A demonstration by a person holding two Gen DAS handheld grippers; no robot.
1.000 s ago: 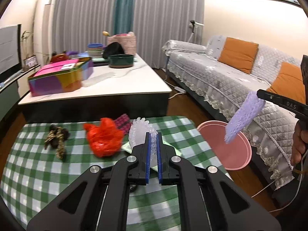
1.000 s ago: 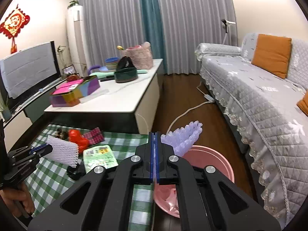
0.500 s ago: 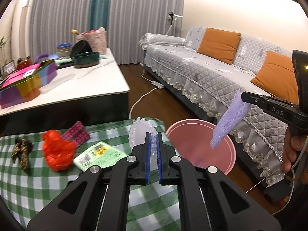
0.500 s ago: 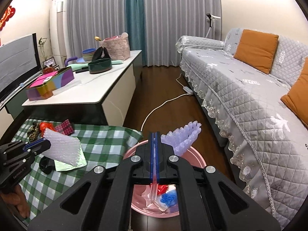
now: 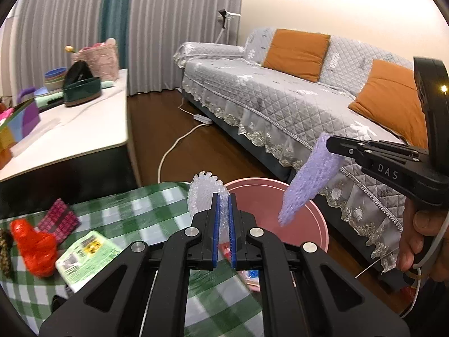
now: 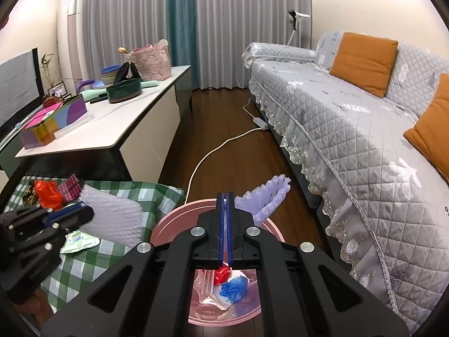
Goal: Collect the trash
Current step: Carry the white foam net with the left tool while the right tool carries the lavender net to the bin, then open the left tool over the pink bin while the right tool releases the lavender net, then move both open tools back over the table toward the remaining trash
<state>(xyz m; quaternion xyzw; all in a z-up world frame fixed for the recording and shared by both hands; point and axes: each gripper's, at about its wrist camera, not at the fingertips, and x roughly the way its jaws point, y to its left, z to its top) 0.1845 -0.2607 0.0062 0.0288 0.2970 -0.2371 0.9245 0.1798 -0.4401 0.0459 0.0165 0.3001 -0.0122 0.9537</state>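
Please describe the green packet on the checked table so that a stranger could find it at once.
Start at the low table with the green checked cloth beside the pink bin. On it, between the crumpled red bag and the bin, lies the green packet. It alone is flat and pale green, with a white and yellow printed label.
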